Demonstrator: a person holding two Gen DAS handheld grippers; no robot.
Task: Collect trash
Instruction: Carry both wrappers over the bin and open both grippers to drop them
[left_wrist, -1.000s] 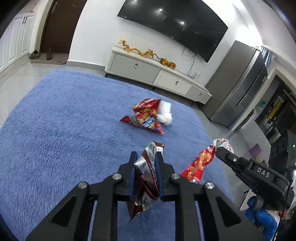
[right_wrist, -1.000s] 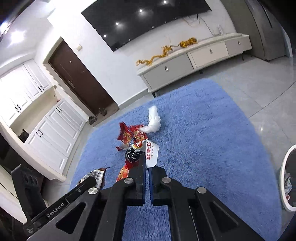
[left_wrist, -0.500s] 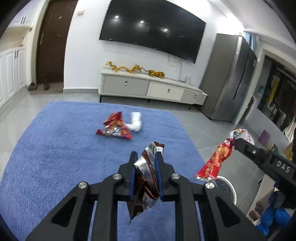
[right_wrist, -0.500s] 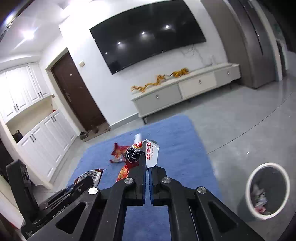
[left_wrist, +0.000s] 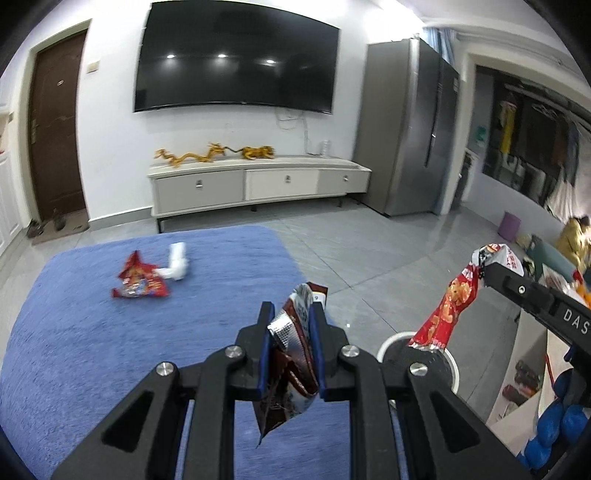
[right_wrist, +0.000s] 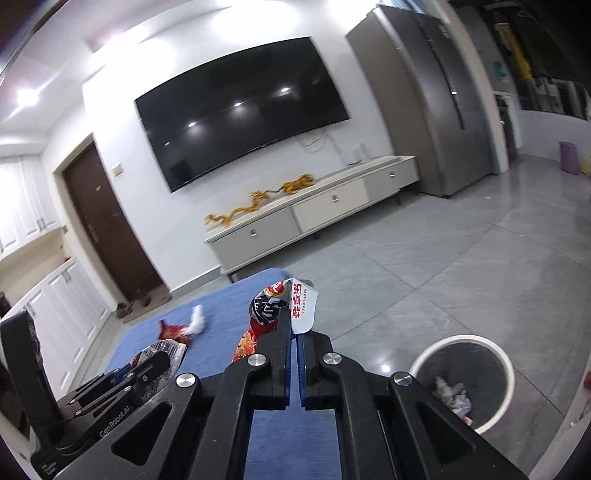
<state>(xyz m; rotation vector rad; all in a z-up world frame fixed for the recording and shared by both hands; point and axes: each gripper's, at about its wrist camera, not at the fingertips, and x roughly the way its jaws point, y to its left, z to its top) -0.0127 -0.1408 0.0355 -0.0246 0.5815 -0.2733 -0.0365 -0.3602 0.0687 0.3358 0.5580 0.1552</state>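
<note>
My left gripper (left_wrist: 291, 321) is shut on a dark brown and silver snack wrapper (left_wrist: 291, 373), held above the blue rug (left_wrist: 92, 332). My right gripper (right_wrist: 293, 325) is shut on a red and white snack wrapper (right_wrist: 291, 302); that wrapper hangs at the right of the left wrist view (left_wrist: 448, 310). A white-rimmed trash bin (right_wrist: 463, 380) with some trash inside stands on the tiles to the lower right of my right gripper. A red wrapper (left_wrist: 140, 282) and a white crumpled paper (left_wrist: 177, 260) lie on the rug.
A white TV cabinet (left_wrist: 258, 184) stands against the far wall under a large TV (left_wrist: 236, 62). A grey fridge (left_wrist: 406, 125) stands to the right. A brown door (left_wrist: 55, 136) is at the far left. Grey floor tiles (right_wrist: 443, 266) surround the rug.
Both grippers have risen and swung right with their wrappers. The trash bin has come closer in the right wrist view, and the rug litter has receded to the left.
</note>
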